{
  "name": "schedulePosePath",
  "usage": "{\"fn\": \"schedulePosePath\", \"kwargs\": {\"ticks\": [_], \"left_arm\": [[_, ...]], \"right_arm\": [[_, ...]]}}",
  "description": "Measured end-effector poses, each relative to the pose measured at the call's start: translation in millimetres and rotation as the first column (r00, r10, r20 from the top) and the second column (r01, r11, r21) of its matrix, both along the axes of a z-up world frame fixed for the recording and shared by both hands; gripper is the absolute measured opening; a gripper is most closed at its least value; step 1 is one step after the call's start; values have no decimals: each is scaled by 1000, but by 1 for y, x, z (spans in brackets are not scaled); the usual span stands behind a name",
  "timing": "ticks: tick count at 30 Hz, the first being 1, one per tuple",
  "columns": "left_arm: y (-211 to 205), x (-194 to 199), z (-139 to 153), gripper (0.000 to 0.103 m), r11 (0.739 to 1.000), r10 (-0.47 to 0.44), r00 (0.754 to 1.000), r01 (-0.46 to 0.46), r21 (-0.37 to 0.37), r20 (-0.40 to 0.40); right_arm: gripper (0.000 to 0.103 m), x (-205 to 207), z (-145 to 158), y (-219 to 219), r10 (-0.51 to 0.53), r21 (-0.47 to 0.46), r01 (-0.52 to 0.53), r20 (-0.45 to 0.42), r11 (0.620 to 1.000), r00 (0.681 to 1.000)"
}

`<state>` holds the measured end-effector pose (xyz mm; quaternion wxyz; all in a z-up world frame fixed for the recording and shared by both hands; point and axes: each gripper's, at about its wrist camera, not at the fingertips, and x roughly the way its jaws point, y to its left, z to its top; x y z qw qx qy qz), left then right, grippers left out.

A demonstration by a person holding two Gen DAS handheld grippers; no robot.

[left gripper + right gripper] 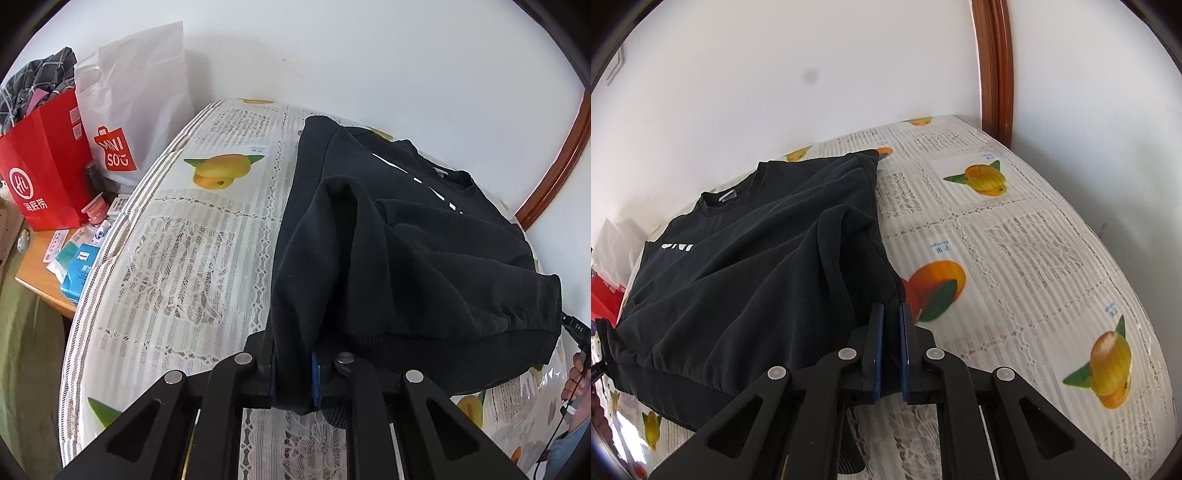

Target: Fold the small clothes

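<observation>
My left tool point(293, 376) is pinching a raised fold of the black long-sleeved cotton sweatshirt point(406, 236) between its blue pads point(315, 373); the cloth is peaking upward from the grip and draping down over both fingers. My right tool point(891, 350) is standing with its blue pads point(877, 350) drawn close together, a narrow gap showing between them; dark cloth is sitting in that gap, so it appears to be nipping the sweatshirt's point(746, 280) lower right edge, though I cannot tell how firmly.

The sweatshirt is lying front-up on the worktop covered by a white lace-patterned plastic cloth printed with yellow mangoes point(184, 258), close to the white wall point(369, 55). White lettering point(676, 246) is showing on the chest and a pale label point(727, 196) is showing inside the round collar. The hem is lifting off the cloth towards me, with the ribbed band point(687, 391) hanging beneath it.

In the left wrist view, a red paper shopping bag point(44, 166) and a white plastic carrier bag with an orange logo point(129, 110) are standing on a wooden side table point(40, 284) beside the worktop, with small packets point(79, 266) lying around them. A brown wooden door frame point(993, 66) is rising at the far corner.
</observation>
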<state>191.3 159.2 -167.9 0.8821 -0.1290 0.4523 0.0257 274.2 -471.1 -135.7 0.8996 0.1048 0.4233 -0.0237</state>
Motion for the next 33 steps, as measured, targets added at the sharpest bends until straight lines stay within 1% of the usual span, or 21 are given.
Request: {"fn": "schedulePosePath", "kwargs": {"ticks": [9, 14, 18, 23, 27, 29, 31, 33], "left_arm": [[-14, -41, 3, 12, 1000, -9, 1000, 9, 30, -15], [-20, -70, 5, 12, 999, -13, 1000, 13, 35, -16], [-23, -91, 5, 12, 1000, -5, 1000, 6, 29, -24], [-31, -107, 7, 14, 997, -13, 1000, 15, 70, -19], [-33, -120, 16, 18, 996, -14, 1000, 14, 88, 0], [-31, -128, 21, 20, 998, -21, 1000, 20, 67, 19], [-28, -136, 25, 25, 999, -29, 999, 28, 35, 32], [-27, -141, 27, 32, 999, -43, 998, 43, 5, 45]], "right_arm": [[7, -39, 2, -4, -14, 1, 14, -8, 1000, 1000], [7, -66, 5, -2, -10, -41, 9, -8, 999, 1000], [7, -87, 6, -1, -8, -57, 7, -6, 998, 1000], [8, -110, 3, -1, -23, -76, 23, 3, 997, 1000], [10, -130, 10, -3, -40, -58, 41, 12, 997, 999], [10, -142, 14, -4, -44, -48, 45, 27, 998, 999], [11, -150, 17, -5, -33, -25, 34, 23, 999, 999], [19, -157, 19, -2, -19, 1, 19, 18, 1000, 1000]]}}
